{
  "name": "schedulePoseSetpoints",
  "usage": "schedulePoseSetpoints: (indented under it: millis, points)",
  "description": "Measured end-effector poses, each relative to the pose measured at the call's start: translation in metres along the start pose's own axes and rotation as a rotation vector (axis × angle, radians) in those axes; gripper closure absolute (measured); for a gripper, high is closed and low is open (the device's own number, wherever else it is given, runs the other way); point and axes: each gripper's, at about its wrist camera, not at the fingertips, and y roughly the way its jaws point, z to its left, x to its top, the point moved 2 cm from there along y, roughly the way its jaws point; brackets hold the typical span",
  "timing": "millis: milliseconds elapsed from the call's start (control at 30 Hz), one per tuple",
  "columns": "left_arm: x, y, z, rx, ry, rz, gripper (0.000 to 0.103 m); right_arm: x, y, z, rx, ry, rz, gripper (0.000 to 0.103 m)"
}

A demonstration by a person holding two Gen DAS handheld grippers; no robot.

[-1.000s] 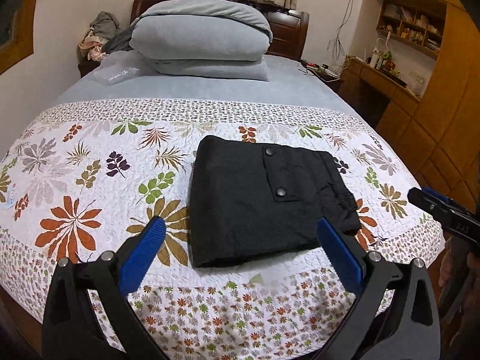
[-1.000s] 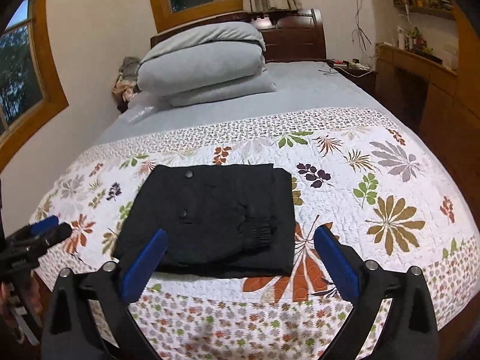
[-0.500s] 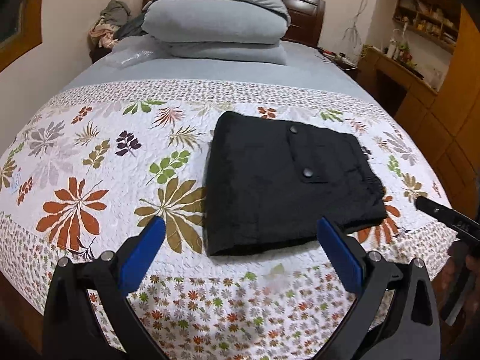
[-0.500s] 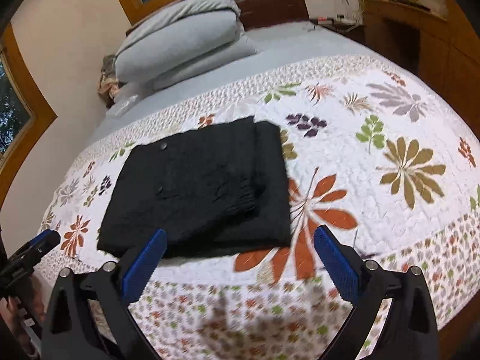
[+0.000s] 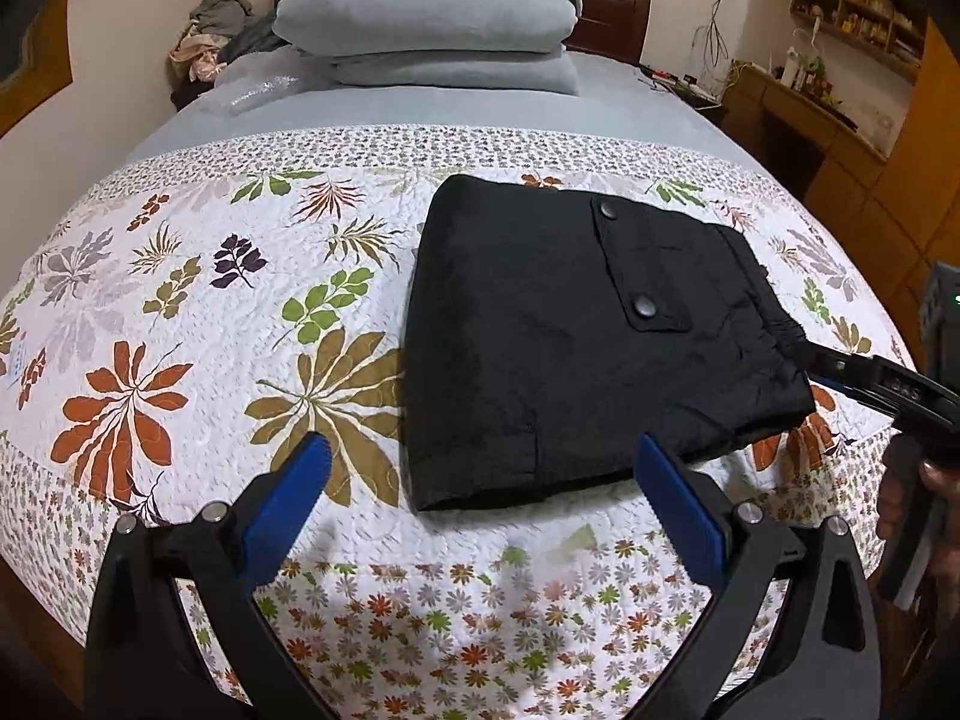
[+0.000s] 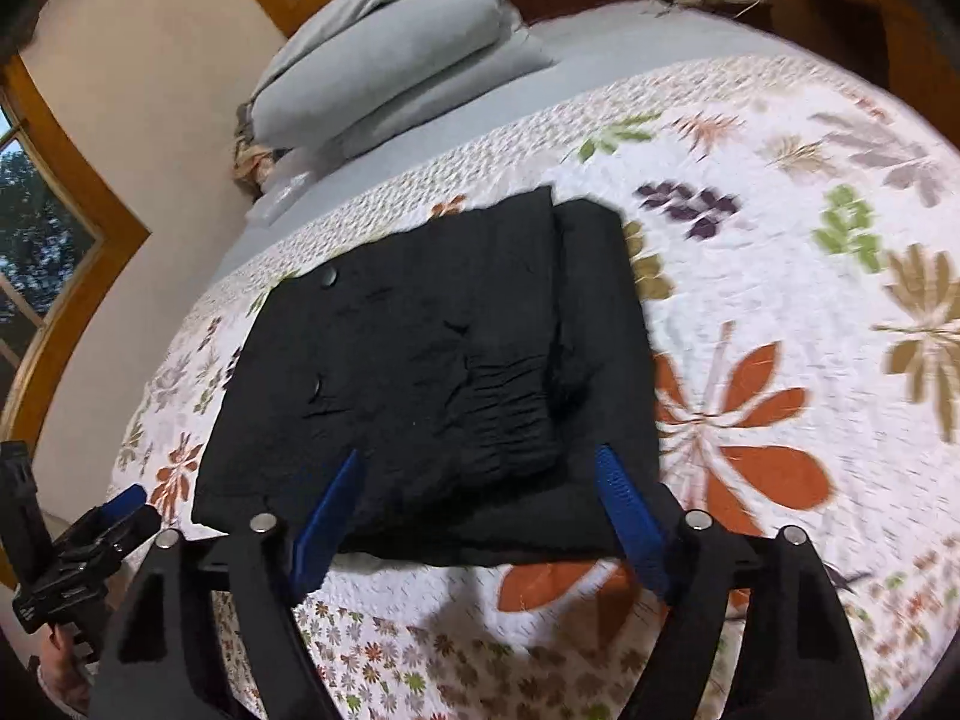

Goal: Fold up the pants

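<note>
The left tool (image 5: 480,480) hangs released, blue fingers spread wide above the leaf-print quilt (image 5: 180,312) just short of the folded black pants (image 5: 576,336), which lie on the bed's near half. The pants' flap shows two plain snaps; no writing is readable. The right tool (image 6: 480,480) is closing, its fingers straddling the pants' near edge without yet pressing it.

Left gripper (image 5: 480,474) angled downward, blue pads (image 5: 282,510) spread wide with nothing between them. Right gripper (image 6: 480,510) likewise tilted down, jaws closing, pads apparently not yet pressing anything, though blur left that unsure. Fingers (image 5: 936,474) curled around its handle.
</note>
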Motion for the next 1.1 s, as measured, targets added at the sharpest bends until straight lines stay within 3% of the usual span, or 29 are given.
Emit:
schedulePoseSetpoints:
  millis: [167,267,433,600,900,1100]
  points:
    - [0.002,0.013,0.002,0.004,0.004,0.014,0.002,0.006,0.017,0.000,0.002,-0.048,0.029,0.056]
    - [0.002,0.026,0.002,0.006,-0.002,0.027,0.002,0.006,0.006,-0.009,0.056,-0.017,0.011,0.062]
    - [0.002,0.046,0.001,-0.012,-0.016,0.045,0.002,-0.001,-0.012,-0.008,0.017,-0.064,-0.023,0.063]
    - [0.002,0.055,-0.001,-0.015,-0.019,0.059,0.002,-0.006,-0.005,-0.013,0.003,-0.041,0.003,0.062]
    - [0.011,0.029,-0.003,0.014,0.022,-0.016,0.002,-0.001,-0.012,-0.013,0.007,-0.050,-0.005,0.053]
    - [0.016,0.015,0.000,-0.016,-0.002,-0.027,0.002,0.001,-0.019,-0.016,-0.021,-0.053,-0.007,0.049]
